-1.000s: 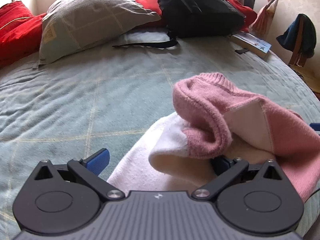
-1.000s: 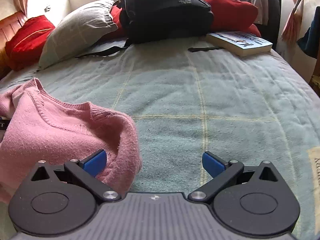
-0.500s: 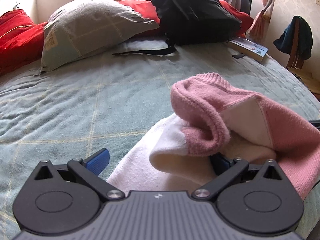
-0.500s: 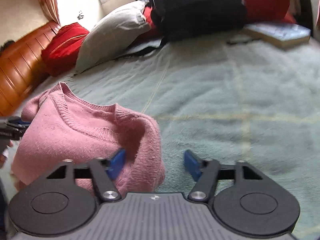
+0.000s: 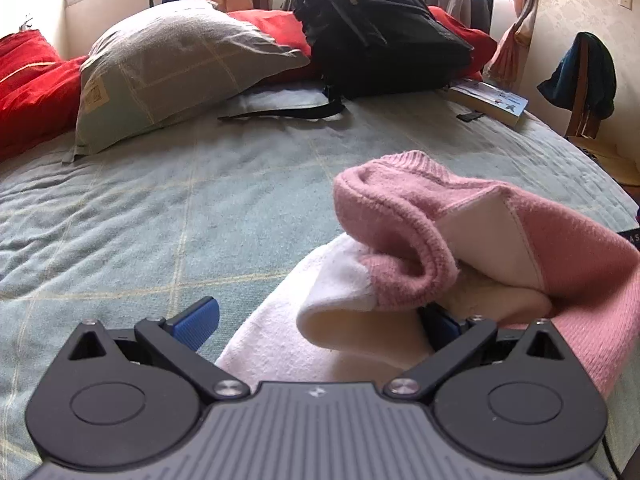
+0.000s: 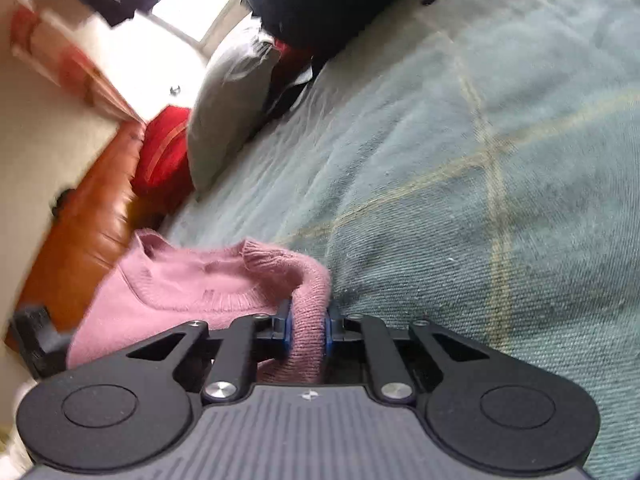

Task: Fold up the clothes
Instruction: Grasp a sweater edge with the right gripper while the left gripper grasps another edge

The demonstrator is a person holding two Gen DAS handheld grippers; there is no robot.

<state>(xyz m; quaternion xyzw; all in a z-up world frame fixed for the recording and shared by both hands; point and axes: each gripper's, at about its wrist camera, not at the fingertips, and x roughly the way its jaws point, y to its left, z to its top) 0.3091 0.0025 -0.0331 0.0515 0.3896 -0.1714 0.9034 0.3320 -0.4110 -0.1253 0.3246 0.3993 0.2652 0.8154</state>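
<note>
A: Any readable text in either view?

B: Barely. Left wrist view: a dark tag at the right frame edge, beside the pink sweater, shows pale letters, looks like "AS", cut off by the frame.

A: The book?

B: The book on the bed has a printed cover, too small to read. The grey pillow carries a yellowish label with print, illegible.

A: Gripper bodies?

B: Each has a small pale logo mark on the ribbed housing, left gripper and right gripper. A symbol, no letters.

A: Right wrist view otherwise?

B: Blurred and tilted. Nothing legible.
</note>
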